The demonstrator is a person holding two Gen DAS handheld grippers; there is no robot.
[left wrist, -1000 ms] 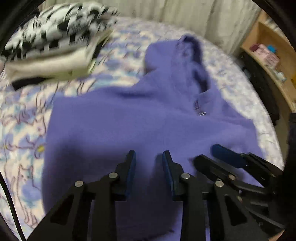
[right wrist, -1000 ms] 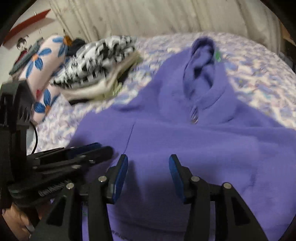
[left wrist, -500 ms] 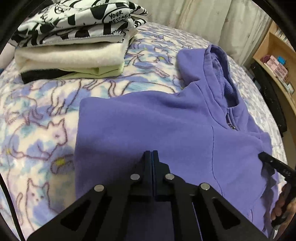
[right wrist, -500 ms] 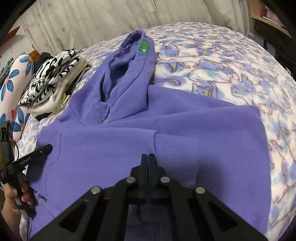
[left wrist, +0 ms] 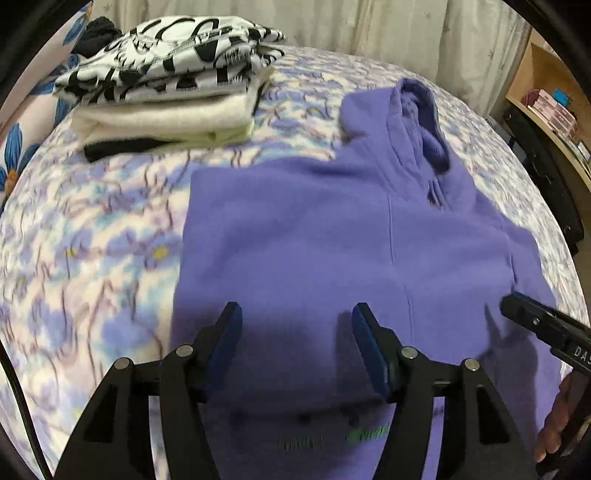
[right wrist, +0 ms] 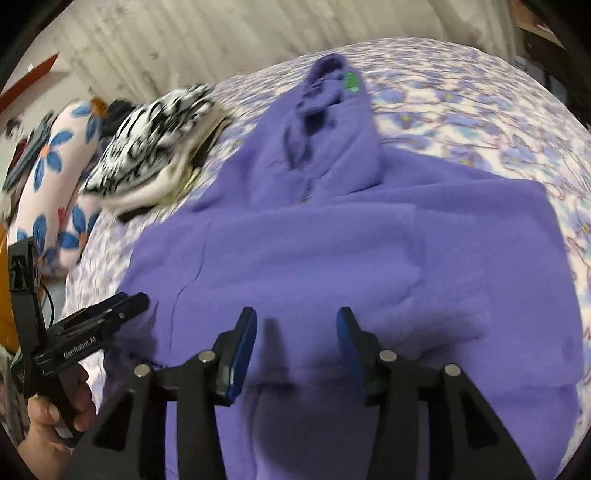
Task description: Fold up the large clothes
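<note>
left claw (left wrist: 297, 345) opening, empty | right claw (right wrist: 295, 341) opening, empty | hoodie (left wrist: 332, 240) flat on floral bedsheet (left wrist: 92, 240) | curtain (left wrist: 332, 22) behind

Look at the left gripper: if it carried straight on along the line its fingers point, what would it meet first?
Most likely the purple hoodie. The left gripper, its jaws opening and empty, angles down over the garment's lower body, so the fabric on the bed comes first, though depth is hard to judge.

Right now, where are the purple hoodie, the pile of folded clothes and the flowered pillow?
purple hoodie (left wrist: 332, 240): left wrist view, middle of its body.
pile of folded clothes (left wrist: 166, 110): left wrist view, cream layer.
flowered pillow (right wrist: 55, 173): right wrist view, its side.
</note>
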